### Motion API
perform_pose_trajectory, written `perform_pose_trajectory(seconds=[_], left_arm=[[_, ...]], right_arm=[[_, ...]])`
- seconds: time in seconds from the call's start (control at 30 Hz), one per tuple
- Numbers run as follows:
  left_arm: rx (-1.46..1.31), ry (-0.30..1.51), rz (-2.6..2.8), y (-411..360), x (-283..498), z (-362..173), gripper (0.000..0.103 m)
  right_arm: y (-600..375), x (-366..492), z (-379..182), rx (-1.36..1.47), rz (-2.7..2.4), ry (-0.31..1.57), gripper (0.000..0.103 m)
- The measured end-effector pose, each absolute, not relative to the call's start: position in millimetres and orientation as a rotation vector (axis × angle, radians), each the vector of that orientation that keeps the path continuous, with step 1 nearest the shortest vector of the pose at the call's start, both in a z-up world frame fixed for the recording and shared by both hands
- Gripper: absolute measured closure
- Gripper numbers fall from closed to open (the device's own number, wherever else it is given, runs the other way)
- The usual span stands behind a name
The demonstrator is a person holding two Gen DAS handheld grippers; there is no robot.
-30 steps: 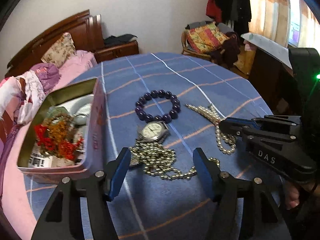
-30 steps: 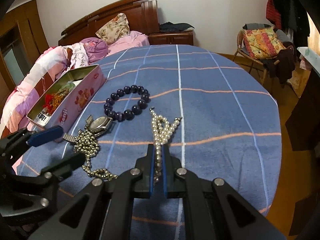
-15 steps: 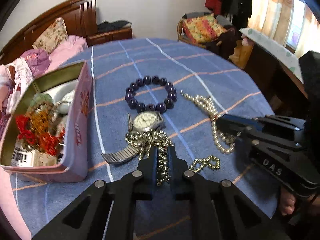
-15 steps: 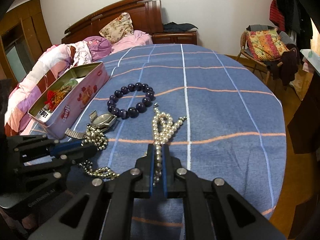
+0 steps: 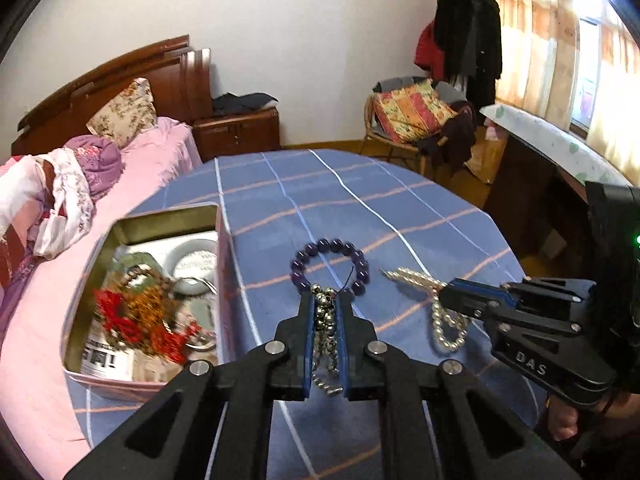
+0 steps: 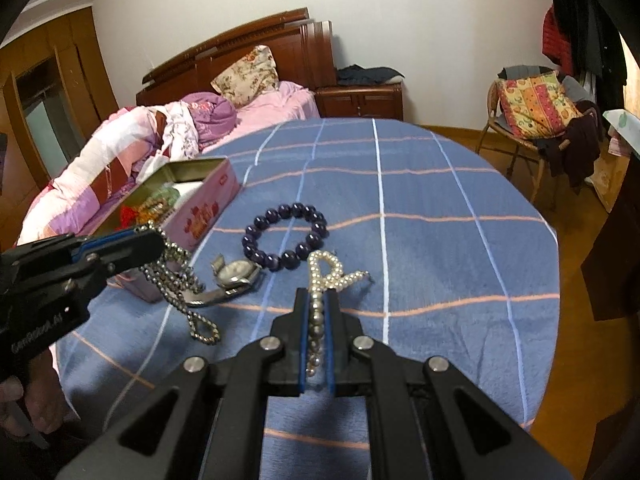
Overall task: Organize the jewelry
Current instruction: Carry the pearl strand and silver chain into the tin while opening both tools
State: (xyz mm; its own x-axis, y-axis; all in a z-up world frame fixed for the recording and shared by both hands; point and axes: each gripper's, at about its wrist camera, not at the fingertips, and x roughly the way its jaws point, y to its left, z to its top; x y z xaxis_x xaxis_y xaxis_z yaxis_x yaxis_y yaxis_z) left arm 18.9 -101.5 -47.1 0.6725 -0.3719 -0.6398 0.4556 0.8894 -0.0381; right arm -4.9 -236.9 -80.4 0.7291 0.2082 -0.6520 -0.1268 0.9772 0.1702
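Note:
My left gripper (image 5: 325, 305) is shut on a silver bead chain (image 5: 326, 322), which hangs lifted off the blue tablecloth; in the right wrist view the chain (image 6: 182, 280) dangles from the left gripper (image 6: 154, 240) beside the pink tin. My right gripper (image 6: 318, 300) is shut on a pearl necklace (image 6: 324, 270) that still lies on the cloth; the left wrist view shows the pearls (image 5: 440, 320) under the right gripper (image 5: 446, 294). A purple bead bracelet (image 6: 286, 236) and a wristwatch (image 6: 236, 272) rest on the table. The open pink tin (image 5: 100, 280) holds several jewelry pieces.
The round table with a blue checked cloth (image 6: 420, 220) stands by a pink bed (image 6: 260, 108). A chair with a patterned cushion (image 6: 536, 104) is at the far right. A hand (image 6: 24, 408) holds the left gripper at the lower left.
The left gripper went from open over the silver chain to shut on it, then rose, lifting the chain off the cloth. The right gripper stayed shut on the pearls.

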Motion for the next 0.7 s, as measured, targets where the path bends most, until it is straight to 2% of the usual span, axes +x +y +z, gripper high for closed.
perform_pose_trajectory(seconds=[0.7], left_arm=[[0.085,0.628,-0.359,-59.6,47.0,-25.7,0.094]], right_arm=[[-197.3,16.0,-52.6,0.091,0.255,0.634,0.094]])
